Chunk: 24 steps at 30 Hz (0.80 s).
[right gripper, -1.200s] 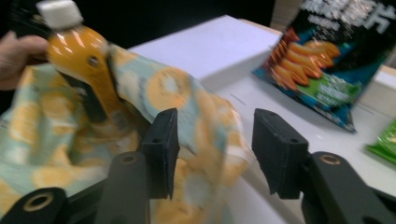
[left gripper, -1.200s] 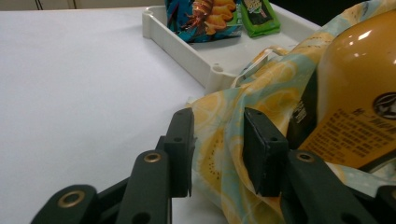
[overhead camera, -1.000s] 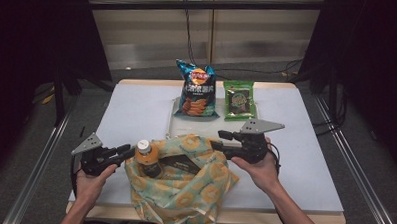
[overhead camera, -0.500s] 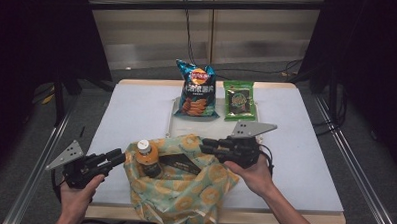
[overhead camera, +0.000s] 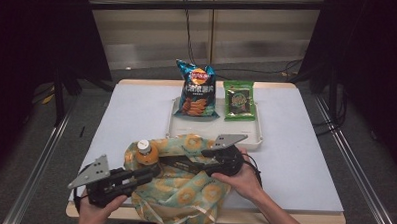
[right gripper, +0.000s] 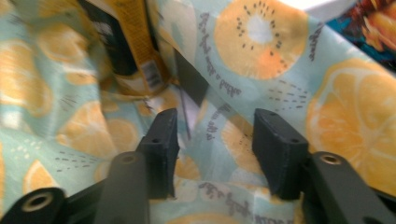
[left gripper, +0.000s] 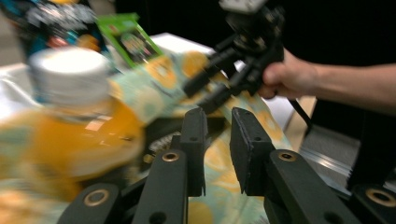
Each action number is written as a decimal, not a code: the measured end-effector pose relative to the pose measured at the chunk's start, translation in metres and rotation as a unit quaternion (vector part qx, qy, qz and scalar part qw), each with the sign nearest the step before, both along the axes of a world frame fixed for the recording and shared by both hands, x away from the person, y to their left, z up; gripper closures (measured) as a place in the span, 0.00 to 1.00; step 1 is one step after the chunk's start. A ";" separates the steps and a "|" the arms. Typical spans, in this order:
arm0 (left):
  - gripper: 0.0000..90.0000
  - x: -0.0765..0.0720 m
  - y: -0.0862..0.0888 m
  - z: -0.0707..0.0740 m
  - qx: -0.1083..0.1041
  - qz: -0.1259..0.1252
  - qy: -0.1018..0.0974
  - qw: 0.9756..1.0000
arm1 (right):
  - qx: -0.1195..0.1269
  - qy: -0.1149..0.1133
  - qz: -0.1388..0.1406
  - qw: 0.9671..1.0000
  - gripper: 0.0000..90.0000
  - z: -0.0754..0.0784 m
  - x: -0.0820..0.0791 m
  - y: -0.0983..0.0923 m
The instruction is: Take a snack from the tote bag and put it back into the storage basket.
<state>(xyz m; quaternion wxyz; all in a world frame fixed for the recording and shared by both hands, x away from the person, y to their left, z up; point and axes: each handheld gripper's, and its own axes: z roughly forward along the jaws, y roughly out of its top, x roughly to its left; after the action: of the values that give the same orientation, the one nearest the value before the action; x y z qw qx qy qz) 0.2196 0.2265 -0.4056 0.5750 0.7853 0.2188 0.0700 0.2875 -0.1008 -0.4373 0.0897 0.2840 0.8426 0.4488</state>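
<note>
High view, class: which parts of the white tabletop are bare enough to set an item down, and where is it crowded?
The table is bare left of the white tray, and bare along its right edge beyond the tray. The near middle is crowded: the citrus-print bag, the orange bottle and both grippers.

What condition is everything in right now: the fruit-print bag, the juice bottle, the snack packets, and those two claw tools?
Fruit-print bag: mouth open, slumped on the table.
Juice bottle: capped, upright in the bag.
Chip bag: sealed, propped on the tray.
Green packet: sealed, lying on the tray.
Tray: holding both snacks.
Left claw: jaws slightly apart, nothing between them.
Right claw: jaws just opened, inside the bag.
</note>
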 end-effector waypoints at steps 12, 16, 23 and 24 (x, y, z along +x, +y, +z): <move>0.65 0.023 -0.069 -0.024 0.064 -0.059 0.041 0.995 | -0.004 -0.009 -0.022 1.000 1.00 -0.004 0.002 -0.012; 0.65 0.022 -0.087 -0.030 0.085 -0.070 0.042 0.993 | 0.000 -0.008 -0.037 0.999 1.00 -0.006 0.005 -0.024; 0.88 0.019 -0.098 -0.040 0.109 -0.092 0.041 0.989 | 0.001 -0.016 -0.057 0.998 1.00 -0.008 0.009 -0.036; 0.88 0.019 -0.099 -0.040 0.110 -0.090 0.041 0.989 | 0.000 -0.019 -0.059 0.998 1.00 -0.009 0.010 -0.037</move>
<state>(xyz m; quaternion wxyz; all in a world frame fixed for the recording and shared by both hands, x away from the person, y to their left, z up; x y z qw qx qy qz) 0.2385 0.1275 -0.4451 0.4797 0.8624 0.1616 0.0092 0.2976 -0.1378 -0.4460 0.1321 0.3248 0.8223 0.4482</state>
